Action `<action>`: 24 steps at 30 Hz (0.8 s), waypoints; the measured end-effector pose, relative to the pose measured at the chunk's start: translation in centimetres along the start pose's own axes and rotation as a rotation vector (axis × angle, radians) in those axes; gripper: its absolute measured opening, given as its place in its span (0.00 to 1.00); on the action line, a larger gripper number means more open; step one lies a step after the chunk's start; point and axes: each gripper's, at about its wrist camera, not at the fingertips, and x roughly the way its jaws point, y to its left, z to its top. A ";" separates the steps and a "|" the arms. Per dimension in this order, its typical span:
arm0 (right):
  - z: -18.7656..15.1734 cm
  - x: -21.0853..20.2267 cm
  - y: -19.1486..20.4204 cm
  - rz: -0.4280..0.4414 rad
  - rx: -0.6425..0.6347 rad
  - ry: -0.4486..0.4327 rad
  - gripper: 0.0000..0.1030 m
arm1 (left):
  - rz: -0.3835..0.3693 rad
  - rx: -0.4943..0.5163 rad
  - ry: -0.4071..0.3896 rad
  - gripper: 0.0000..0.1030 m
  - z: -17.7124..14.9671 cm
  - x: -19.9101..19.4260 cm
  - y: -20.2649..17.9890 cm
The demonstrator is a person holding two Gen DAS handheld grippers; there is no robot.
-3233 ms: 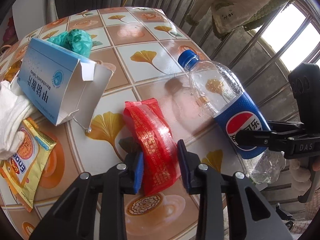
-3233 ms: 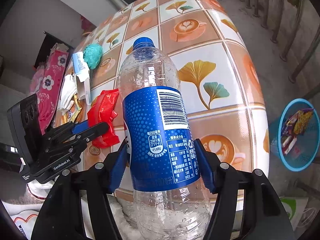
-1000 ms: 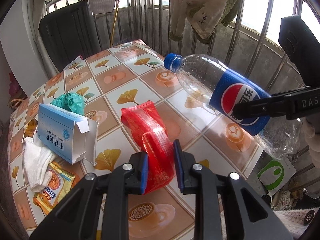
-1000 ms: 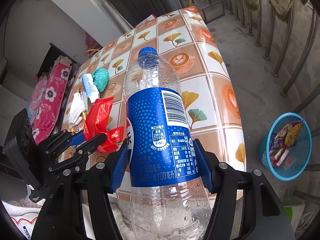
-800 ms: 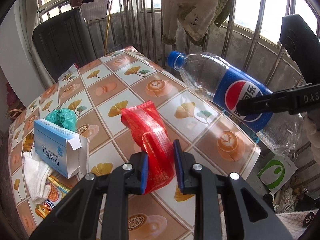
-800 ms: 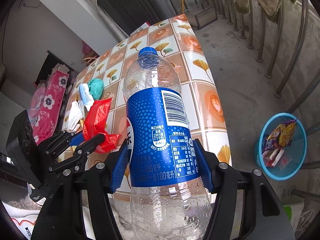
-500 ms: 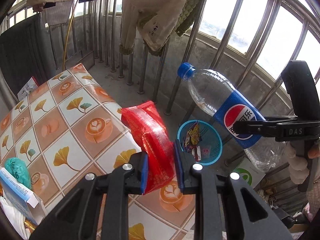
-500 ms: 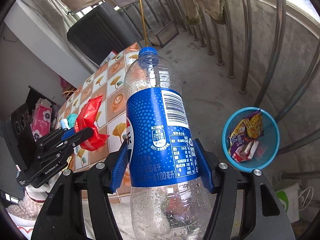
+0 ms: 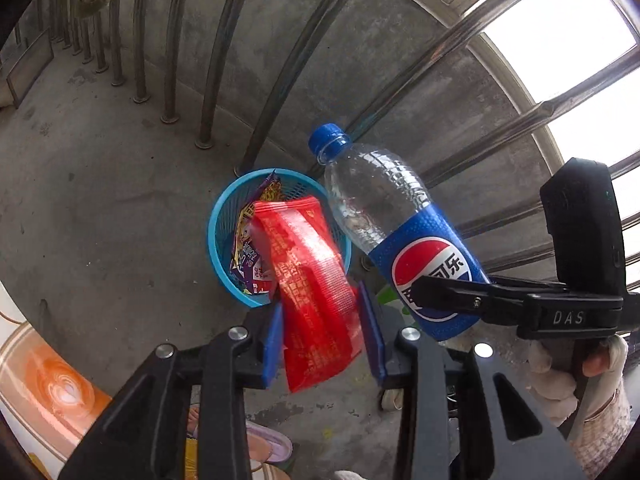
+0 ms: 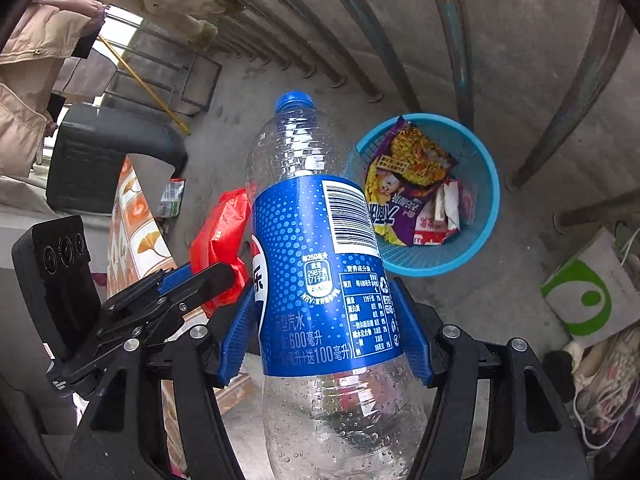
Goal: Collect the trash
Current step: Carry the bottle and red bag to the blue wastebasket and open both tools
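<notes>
Red plastic shows between the blue pads of the left tool: a crinkled wrapper, with the pads standing a little off its sides, so I cannot tell whether it is pinched or already let go. It hangs above the blue basket on the concrete floor, which already holds snack packets; that placement suits a straight drop into the opening. The right tool is clamped on the labelled middle of an empty cola bottle, cap pointing away, held up beside the basket rather than over it, probably waiting its turn. The table edge sits off to the left, behind both tools.
</notes>
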 end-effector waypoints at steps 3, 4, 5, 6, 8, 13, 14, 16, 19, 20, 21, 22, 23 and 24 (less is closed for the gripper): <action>2.4 2.4 -3.5 0.022 0.136 -0.012 0.69 | 0.015 -0.049 -0.073 0.65 1.9 2.7 0.6; 2.9 3.0 -4.6 0.024 0.179 -0.016 0.69 | 0.014 -0.072 -0.083 0.68 2.4 3.3 0.9; 3.2 3.4 -5.5 0.015 0.214 -0.022 0.69 | 0.007 -0.096 -0.077 0.69 2.7 3.7 1.3; 3.4 3.5 -6.2 0.006 0.245 -0.031 0.70 | 0.005 -0.119 -0.073 0.69 2.9 3.8 1.5; 3.2 3.3 -6.5 0.015 0.252 -0.046 0.70 | -0.001 -0.128 -0.099 0.69 2.7 2.7 1.9; 2.8 1.1 -4.9 -0.005 0.148 -0.084 0.70 | 0.014 -0.100 -0.200 0.69 2.1 -2.2 2.8; 2.7 0.7 -4.4 -0.008 0.126 -0.090 0.69 | 0.018 -0.102 -0.225 0.69 1.8 -3.4 2.9; 2.5 -0.3 -3.0 -0.021 0.067 -0.116 0.70 | 0.018 -0.105 -0.280 0.69 1.0 -6.1 3.2; 1.9 -1.5 0.0 -0.047 -0.060 -0.160 0.70 | 0.032 -0.083 -0.373 0.71 -0.5 -10.5 3.0; 1.6 -2.0 1.2 -0.052 -0.101 -0.174 0.70 | 0.045 -0.073 -0.407 0.73 -1.1 -12.0 2.8; 1.2 -2.4 2.5 -0.057 -0.150 -0.189 0.69 | 0.058 -0.060 -0.445 0.77 -1.9 -13.6 2.6; 0.7 -2.9 3.9 -0.065 -0.196 -0.205 0.70 | 0.068 -0.048 -0.486 0.79 -2.8 -15.2 2.4; 0.1 -3.4 5.3 -0.072 -0.247 -0.227 0.70 | 0.078 -0.038 -0.529 0.83 -3.8 -16.8 2.3; -0.4 -3.7 6.7 -0.077 -0.305 -0.253 0.71 | 0.094 -0.032 -0.565 0.86 -4.8 -18.4 2.2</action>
